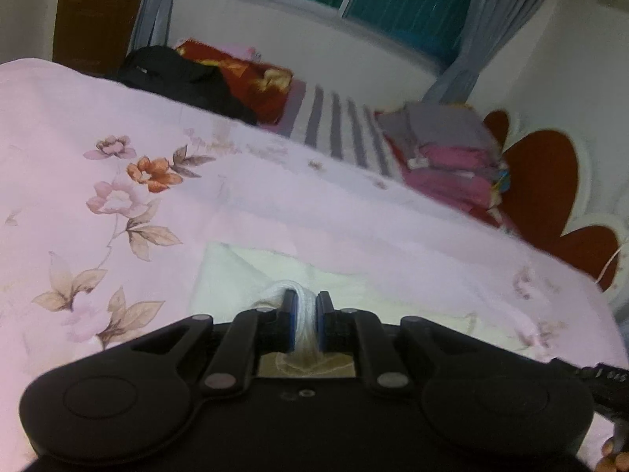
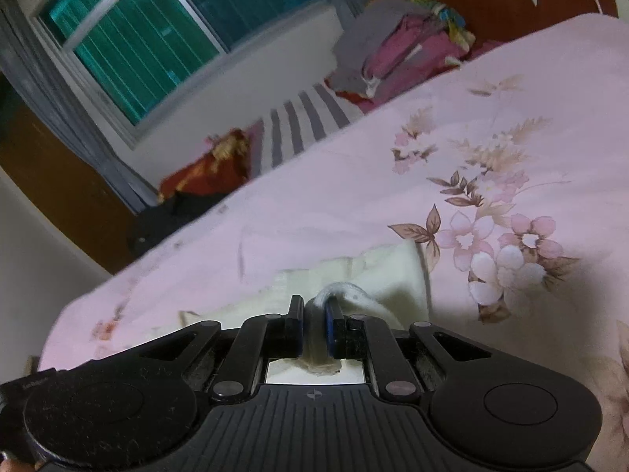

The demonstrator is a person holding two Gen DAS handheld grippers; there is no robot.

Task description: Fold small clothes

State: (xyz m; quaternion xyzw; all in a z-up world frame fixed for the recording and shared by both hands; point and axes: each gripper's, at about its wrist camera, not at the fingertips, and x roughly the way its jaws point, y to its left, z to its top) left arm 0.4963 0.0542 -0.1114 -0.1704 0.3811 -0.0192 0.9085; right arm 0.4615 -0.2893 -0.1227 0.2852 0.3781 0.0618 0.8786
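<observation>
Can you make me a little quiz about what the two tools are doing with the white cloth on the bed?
1. True or false: the left tool is shut on the white cloth.
2. What does the right tool hold? A) the pink clothes pile, B) white cloth, C) nothing.
3. Fill in: the cloth lies on a pink bedcover printed with ______.

Key
1. True: a bunch of white fabric is pinched between its blue pads.
2. B: a fold of the white cloth sits clamped in it; the folded pile is far off by the headboard.
3. Flowers.
</observation>
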